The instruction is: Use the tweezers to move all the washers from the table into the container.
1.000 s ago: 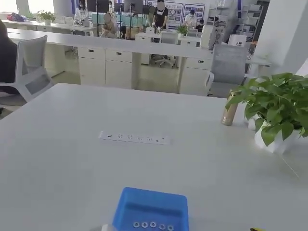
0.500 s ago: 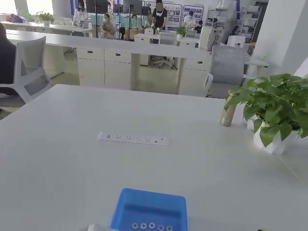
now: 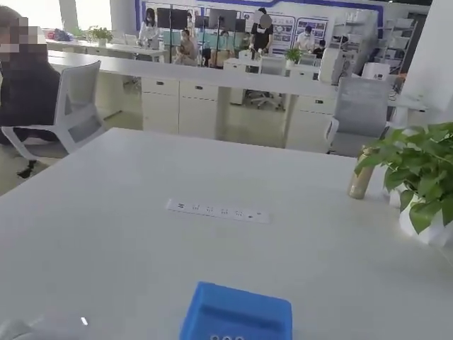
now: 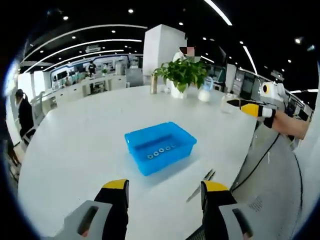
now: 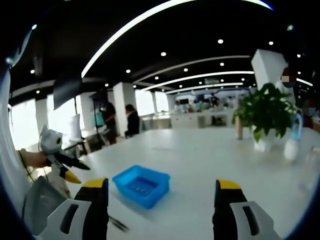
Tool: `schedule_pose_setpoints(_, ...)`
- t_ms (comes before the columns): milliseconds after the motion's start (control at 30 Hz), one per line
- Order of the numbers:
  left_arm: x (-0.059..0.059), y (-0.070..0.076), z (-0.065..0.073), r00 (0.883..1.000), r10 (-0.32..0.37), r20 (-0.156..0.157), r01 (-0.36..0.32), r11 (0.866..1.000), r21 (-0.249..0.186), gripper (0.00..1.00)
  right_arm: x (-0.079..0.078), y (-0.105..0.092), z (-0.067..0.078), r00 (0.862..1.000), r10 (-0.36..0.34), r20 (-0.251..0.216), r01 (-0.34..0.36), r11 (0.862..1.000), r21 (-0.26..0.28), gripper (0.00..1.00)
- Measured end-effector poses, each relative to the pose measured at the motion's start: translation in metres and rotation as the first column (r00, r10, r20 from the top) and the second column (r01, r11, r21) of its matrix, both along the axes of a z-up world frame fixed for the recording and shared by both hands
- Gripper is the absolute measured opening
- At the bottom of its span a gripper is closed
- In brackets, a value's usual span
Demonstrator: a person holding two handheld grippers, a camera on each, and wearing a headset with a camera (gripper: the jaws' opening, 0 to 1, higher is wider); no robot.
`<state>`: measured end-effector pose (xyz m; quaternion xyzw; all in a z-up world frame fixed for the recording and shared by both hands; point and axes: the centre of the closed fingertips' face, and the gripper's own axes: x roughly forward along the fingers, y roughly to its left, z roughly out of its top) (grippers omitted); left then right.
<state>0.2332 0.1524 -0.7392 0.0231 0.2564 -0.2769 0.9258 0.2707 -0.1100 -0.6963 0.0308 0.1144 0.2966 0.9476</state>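
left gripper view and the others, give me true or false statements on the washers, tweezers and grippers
1. Washers lie in a row inside the blue container. True.
2. The left hand-held gripper clamps the tweezers. False: its jaws are open and empty, and the tweezers lie on the table beside the container.
3. The right hand-held gripper is open. True.
4. The potted plant stands inside the container. False: it stands on the table beyond it.

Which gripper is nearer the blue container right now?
Left, by a little. The left gripper faces the blue container straight ahead, fairly close; the right gripper sits farther back, container ahead to its left.
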Motion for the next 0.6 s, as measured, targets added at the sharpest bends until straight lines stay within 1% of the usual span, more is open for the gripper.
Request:
schedule_pose_setpoints(33, 0.0, 0.001, 0.004, 1.0, 0.009, 0.013, -0.009, 1.0, -0.011, 0.65, 0.0, -0.001, 0.003, 1.0, -0.001, 0.006, 0.001, 1.0, 0.0, 0.88)
schedule_pose_setpoints(67, 0.001, 0.004, 0.017, 0.997, 0.052, 0.054, -0.05, 0.998, -0.038, 0.68, 0.0, -0.002, 0.005, 1.0, -0.002, 0.013, 0.002, 1.0, 0.003, 0.89)
schedule_pose_setpoints(100, 0.001, 0.006, 0.024, 0.994, 0.081, 0.079, -0.077, 0.995, -0.055, 0.7, -0.001, -0.003, 0.007, 1.0, -0.002, 0.015, 0.002, 1.0, 0.002, 0.9)
schedule_pose_setpoints(167, 0.001, 0.01, 0.042, 0.98, 0.138, 0.141, -0.123, 0.986, -0.109, 0.76, -0.001, -0.005, 0.01, 1.0, -0.003, 0.02, 0.003, 1.0, -0.002, 0.92)
schedule_pose_setpoints(233, -0.001, 0.014, 0.055, 0.967, 0.18, 0.178, -0.156, 0.978, -0.139, 0.83, -0.002, -0.008, 0.013, 1.0, -0.005, 0.028, 0.005, 1.0, -0.011, 0.93)
schedule_pose_setpoints(267, -0.001, 0.017, 0.058, 0.962, 0.194, 0.194, -0.168, 0.975, -0.143, 0.86, -0.001, -0.01, 0.016, 0.999, -0.01, 0.036, 0.01, 1.0, -0.007, 0.94)
schedule_pose_setpoints(300, -0.001, 0.02, 0.064, 0.951, 0.215, 0.222, -0.187, 0.972, -0.14, 0.9, 0.0, -0.012, 0.018, 0.999, -0.014, 0.046, 0.014, 1.0, 0.0, 0.96)
schedule_pose_setpoints(333, -0.001, 0.021, 0.067, 0.946, 0.221, 0.235, -0.192, 0.972, -0.138, 0.95, 0.001, -0.014, 0.021, 0.998, -0.023, 0.057, 0.023, 1.0, 0.01, 0.98)
schedule_pose_setpoints(367, -0.001, 0.024, 0.072, 0.937, 0.237, 0.257, -0.207, 0.968, -0.14, 0.98, 0.002, -0.016, 0.023, 0.998, -0.032, 0.062, 0.031, 0.999, 0.015, 0.99)
schedule_pose_setpoints(400, -0.002, 0.025, 0.073, 0.937, 0.236, 0.26, -0.206, 0.969, -0.135, 0.98, 0.002, -0.016, 0.024, 0.997, -0.029, 0.068, 0.027, 0.999, 0.026, 0.99)
schedule_pose_setpoints(467, -0.002, 0.026, 0.078, 0.932, 0.239, 0.272, -0.21, 0.969, -0.133, 0.99, 0.004, -0.019, 0.027, 0.996, -0.046, 0.074, 0.043, 0.998, 0.046, 0.99)
schedule_pose_setpoints(533, -0.001, 0.026, 0.083, 0.93, 0.244, 0.277, -0.21, 0.967, -0.146, 0.99, 0.006, -0.022, 0.028, 0.995, -0.062, 0.084, 0.058, 0.997, 0.052, 0.99)
schedule_pose_setpoints(567, -0.001, 0.026, 0.084, 0.93, 0.245, 0.273, -0.209, 0.966, -0.154, 0.99, 0.006, -0.024, 0.028, 0.994, -0.067, 0.088, 0.062, 0.997, 0.05, 0.99)
schedule_pose_setpoints(600, -0.001, 0.026, 0.086, 0.928, 0.248, 0.278, -0.21, 0.965, -0.158, 0.99, 0.007, -0.025, 0.028, 0.994, -0.07, 0.088, 0.066, 0.997, 0.049, 0.99)
